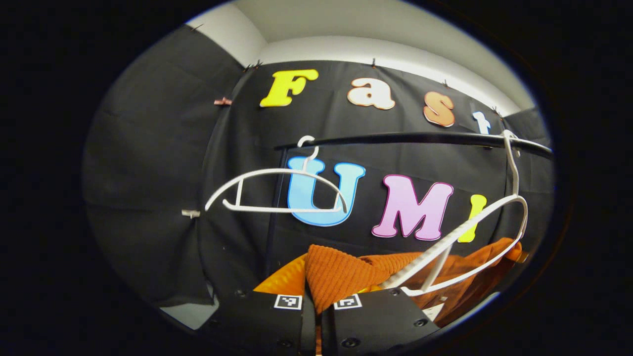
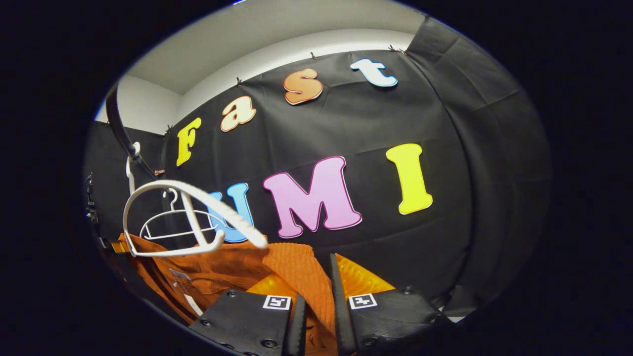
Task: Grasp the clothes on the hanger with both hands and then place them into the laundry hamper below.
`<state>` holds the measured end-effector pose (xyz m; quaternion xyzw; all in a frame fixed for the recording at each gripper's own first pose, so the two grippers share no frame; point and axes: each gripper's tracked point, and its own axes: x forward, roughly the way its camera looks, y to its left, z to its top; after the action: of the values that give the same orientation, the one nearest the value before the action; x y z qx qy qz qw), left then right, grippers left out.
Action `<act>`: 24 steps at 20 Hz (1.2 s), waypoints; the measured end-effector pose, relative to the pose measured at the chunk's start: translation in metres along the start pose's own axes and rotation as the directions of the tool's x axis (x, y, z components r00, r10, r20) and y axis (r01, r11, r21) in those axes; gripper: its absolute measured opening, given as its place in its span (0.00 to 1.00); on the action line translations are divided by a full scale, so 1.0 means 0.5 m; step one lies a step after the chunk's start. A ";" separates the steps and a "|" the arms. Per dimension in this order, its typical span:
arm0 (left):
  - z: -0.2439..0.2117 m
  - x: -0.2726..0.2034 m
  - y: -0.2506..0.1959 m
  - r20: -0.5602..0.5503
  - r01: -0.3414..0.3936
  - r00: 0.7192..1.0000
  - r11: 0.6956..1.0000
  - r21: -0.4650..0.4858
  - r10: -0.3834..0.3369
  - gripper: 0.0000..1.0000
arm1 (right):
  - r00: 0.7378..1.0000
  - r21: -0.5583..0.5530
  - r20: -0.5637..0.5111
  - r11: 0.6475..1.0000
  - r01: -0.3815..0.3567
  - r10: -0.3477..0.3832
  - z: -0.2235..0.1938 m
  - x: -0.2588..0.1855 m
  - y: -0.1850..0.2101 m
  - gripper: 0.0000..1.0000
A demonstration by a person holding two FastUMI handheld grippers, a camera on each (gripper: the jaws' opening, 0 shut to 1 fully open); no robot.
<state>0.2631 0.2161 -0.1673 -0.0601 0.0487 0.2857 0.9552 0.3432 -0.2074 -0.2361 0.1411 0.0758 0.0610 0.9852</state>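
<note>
Rail: you have a dark bar running across the booth, in front of the black cloth wall.
Clips: small ones pin the cloth along its top edge and seam.
Upper wall: pale, plain, possibly part ceiling; your view blurs the join.
</note>
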 end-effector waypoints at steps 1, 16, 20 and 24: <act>-0.020 -0.002 0.017 -0.013 -0.022 1.000 1.000 -0.009 0.022 0.08 | 1.000 -0.013 -0.018 1.000 -0.006 0.006 -0.016 -0.006 0.007 0.28; -0.176 -0.112 -0.020 -0.165 -0.006 0.986 0.999 0.050 0.015 0.08 | 0.967 0.021 -0.207 0.989 -0.150 0.151 -0.170 -0.087 0.173 0.28; -0.211 -0.129 -0.087 -0.209 0.073 0.976 0.996 0.043 -0.063 0.07 | 0.938 0.045 -0.244 0.969 -0.244 0.248 -0.196 -0.110 0.263 0.26; -0.247 -0.138 -0.157 -0.263 0.162 0.954 0.986 0.047 -0.144 0.07 | 0.897 0.083 -0.303 0.947 -0.312 0.322 -0.235 -0.138 0.339 0.24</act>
<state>0.2417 0.0961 -0.2738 -0.0681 0.1775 0.1988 0.9614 0.2392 -0.0241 -0.2900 0.1560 0.2079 0.2409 0.9351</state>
